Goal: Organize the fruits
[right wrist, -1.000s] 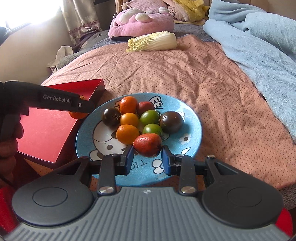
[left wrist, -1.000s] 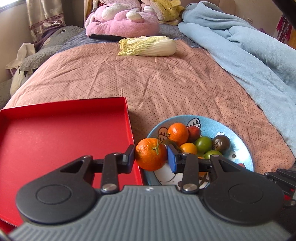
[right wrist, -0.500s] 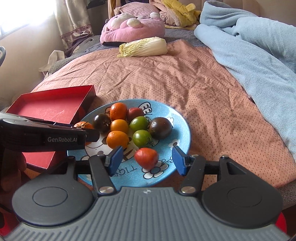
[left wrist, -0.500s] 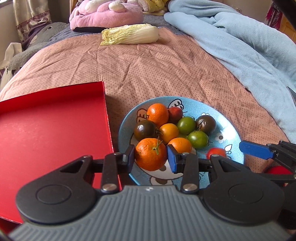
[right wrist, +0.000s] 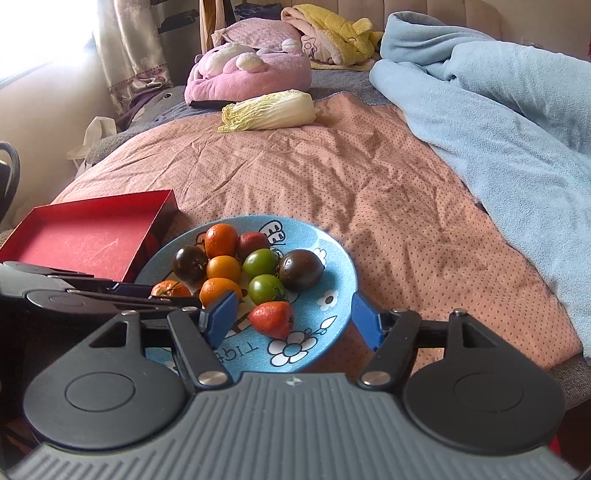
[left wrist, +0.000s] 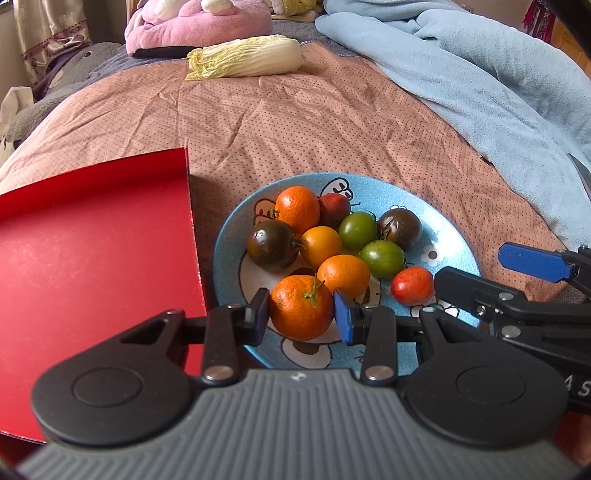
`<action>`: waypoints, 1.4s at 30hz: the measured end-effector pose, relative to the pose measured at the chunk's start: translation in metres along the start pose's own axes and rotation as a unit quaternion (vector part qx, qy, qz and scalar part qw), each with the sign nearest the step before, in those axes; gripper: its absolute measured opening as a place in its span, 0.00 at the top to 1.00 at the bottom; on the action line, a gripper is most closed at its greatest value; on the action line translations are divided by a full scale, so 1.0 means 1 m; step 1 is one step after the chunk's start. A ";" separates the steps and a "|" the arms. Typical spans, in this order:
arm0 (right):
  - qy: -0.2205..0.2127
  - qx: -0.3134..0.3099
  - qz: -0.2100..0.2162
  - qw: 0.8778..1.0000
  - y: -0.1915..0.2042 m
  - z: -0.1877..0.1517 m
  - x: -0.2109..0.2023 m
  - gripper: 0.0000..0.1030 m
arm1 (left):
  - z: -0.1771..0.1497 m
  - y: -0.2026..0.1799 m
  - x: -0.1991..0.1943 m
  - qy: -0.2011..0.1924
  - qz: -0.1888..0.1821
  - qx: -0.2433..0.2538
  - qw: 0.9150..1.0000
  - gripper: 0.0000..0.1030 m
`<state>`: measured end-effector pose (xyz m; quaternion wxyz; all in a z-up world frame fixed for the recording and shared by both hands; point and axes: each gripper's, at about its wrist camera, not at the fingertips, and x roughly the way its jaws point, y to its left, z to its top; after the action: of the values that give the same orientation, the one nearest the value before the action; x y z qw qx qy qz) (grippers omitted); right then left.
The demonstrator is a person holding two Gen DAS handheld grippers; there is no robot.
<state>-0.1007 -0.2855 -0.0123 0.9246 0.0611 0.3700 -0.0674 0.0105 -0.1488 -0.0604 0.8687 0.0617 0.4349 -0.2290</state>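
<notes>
A blue cartoon plate (left wrist: 448, 218) on the bed holds several tomatoes and oranges; it also shows in the right wrist view (right wrist: 332, 251). My left gripper (left wrist: 301, 317) is shut on an orange with a green stem (left wrist: 301, 306), held over the plate's near left part. My right gripper (right wrist: 291, 319) is open wide over the plate's near edge. A red tomato (right wrist: 272, 318) lies on the plate between its fingers, untouched; it also shows in the left wrist view (left wrist: 412, 285). The right gripper shows at the right of the left wrist view (left wrist: 517, 273).
A red tray (left wrist: 92, 240) lies left of the plate, also in the right wrist view (right wrist: 88, 236). A napa cabbage (left wrist: 245, 57) and pink plush (left wrist: 199, 22) lie at the bed's far end. A blue blanket (left wrist: 480, 74) covers the right side.
My right gripper let go of the red tomato onto the plate and opened wide. My left gripper carried the orange from the tray's edge to over the plate.
</notes>
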 end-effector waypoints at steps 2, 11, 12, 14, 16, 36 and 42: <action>-0.004 0.000 -0.009 1.000 0.000 0.001 -0.002 0.23 | -0.001 -0.001 0.000 0.000 0.004 0.002 1.000 0.61; -0.022 0.035 -0.029 0.999 -0.013 0.006 -0.011 0.00 | -0.001 -0.005 0.002 0.004 -0.003 0.013 1.000 0.60; -0.023 0.039 -0.028 0.999 -0.015 0.006 -0.013 0.00 | -0.002 -0.007 0.002 0.004 -0.004 0.019 1.000 0.60; -0.025 0.043 -0.027 0.998 -0.015 0.007 -0.016 0.00 | -0.003 -0.012 0.001 0.000 -0.006 0.032 0.999 0.60; -0.028 0.044 -0.026 0.998 -0.015 0.009 -0.019 0.00 | -0.003 -0.018 0.000 -0.005 -0.005 0.048 0.999 0.56; -0.014 0.049 -0.003 0.999 -0.017 0.012 -0.056 0.00 | -0.021 -0.005 -0.072 -0.058 0.025 0.117 0.991 0.16; 0.027 0.033 -0.003 0.999 -0.013 0.004 -0.050 0.00 | -0.019 0.019 -0.090 -0.045 0.032 0.083 0.995 0.16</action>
<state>-0.1358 -0.2949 0.0242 0.9114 0.0928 0.3928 -0.0805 -0.0407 -0.0950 -0.0035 0.8863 0.1372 0.3722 -0.2391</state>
